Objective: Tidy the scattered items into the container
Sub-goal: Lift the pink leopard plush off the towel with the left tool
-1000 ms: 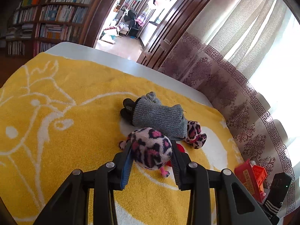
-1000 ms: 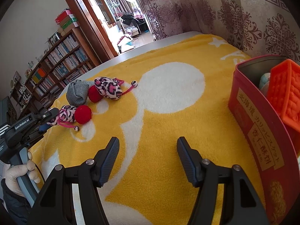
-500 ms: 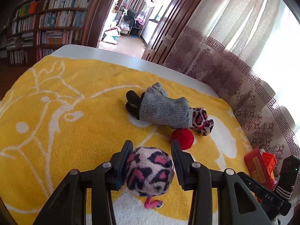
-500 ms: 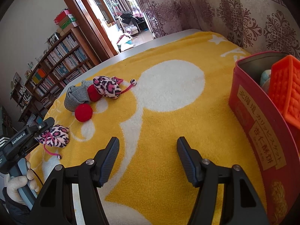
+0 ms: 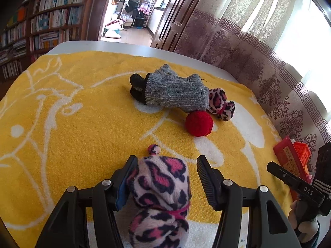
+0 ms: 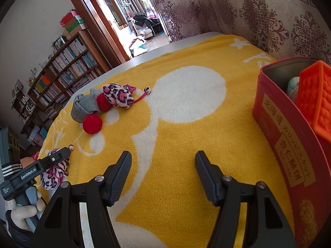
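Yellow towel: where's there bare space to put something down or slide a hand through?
The wide middle, between the red tin and the pile of grey knit, red balls and leopard toy, is bare. So is the line-drawn stretch on the pile's other side. The pile is crowded; a second leopard toy lies near the front edge.

On the dark body of the left gripper (image 6: 62,163), at eight o'clock in the right wrist view, we read "GenRobot.AI" in white. On the right gripper's body (image 5: 298,186), at four o'clock in the left wrist view, we read "DAS". The red tin (image 6: 275,128), at three o'clock, carries cream labels with "北海道" and "杏仁酥饼"; a line of smaller script between them we cannot make out.
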The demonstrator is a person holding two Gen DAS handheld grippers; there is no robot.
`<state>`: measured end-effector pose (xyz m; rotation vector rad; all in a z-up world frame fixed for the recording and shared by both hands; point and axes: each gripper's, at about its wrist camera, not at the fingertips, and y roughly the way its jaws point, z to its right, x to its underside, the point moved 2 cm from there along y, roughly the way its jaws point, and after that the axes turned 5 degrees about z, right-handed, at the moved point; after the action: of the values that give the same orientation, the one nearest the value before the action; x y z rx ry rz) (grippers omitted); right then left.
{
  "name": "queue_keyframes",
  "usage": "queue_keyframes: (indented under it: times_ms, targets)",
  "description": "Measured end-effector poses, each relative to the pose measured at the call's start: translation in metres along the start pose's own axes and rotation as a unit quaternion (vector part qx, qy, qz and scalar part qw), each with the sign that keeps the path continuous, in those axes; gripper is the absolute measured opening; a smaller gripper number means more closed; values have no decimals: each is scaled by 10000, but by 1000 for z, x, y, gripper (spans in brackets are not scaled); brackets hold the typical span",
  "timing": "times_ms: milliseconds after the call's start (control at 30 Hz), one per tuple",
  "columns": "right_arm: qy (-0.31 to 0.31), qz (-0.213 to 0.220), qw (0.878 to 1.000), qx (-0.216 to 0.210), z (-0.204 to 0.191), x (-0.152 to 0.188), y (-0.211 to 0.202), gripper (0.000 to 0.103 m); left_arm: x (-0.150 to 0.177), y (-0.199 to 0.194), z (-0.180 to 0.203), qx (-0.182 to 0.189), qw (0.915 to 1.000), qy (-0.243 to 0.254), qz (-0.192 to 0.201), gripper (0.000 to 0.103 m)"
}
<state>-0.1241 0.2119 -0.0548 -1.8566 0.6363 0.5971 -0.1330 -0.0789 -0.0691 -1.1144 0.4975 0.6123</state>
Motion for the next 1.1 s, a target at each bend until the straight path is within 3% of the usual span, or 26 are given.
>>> queue_keyframes:
  times_ms: [100,300,367,533,667,800,900,1100]
  targets:
    - [-3,-3,10000,1,0,0,0,68,0,-1,8,34,9998,204,-4,46]
    - [-4,-14,10000,4,0,0,0,68,7,-4,28,145,9979,631,-104,47]
    - [-7,-17,10000,6,0,0,1,68,10,-8,25,110,9981,595,-109,49]
    - [-14,-20,10000,6,0,0,0,68,15,-19,8,29,9997,225,18,81]
    - [-18,-21,10000,11,0,0,1,68,19,-27,2,93,9999,118,64,81]
    - [-19,-21,10000,11,0,0,0,68,25,-31,11,53,9991,420,78,80]
    - [-18,-20,10000,10,0,0,0,68,29,-31,22,66,9973,732,27,44]
    - [-3,11,10000,-15,0,0,0,68,28,-33,26,45,9966,809,125,44]
